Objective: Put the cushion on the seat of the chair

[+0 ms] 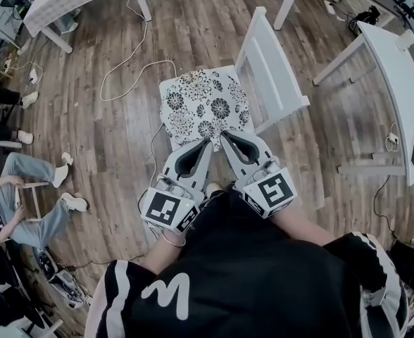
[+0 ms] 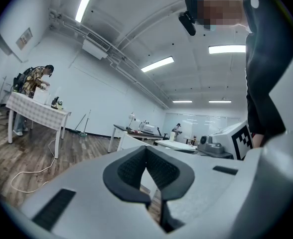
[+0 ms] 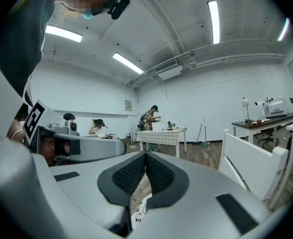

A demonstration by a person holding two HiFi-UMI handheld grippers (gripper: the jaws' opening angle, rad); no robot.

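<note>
I had both tongs clenched on the near edge of the square white cushion with the black floral print (image 1: 203, 108). The left tongs (image 1: 207, 144) and the right tongs (image 1: 224, 135) sat side by side, each with its 2 jaws pressed together on the fabric. In the head view the cushion covered the seat of the white slat-backed chair (image 1: 274, 72), backrest to its right. I could not tell whether it rested there or hung above.

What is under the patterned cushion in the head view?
The cushion hides whatever lies beneath; no chair seat shows. Only the white backrest sticks out at its right, with wood floor around. Whether it touches a seat cannot be told.
</note>
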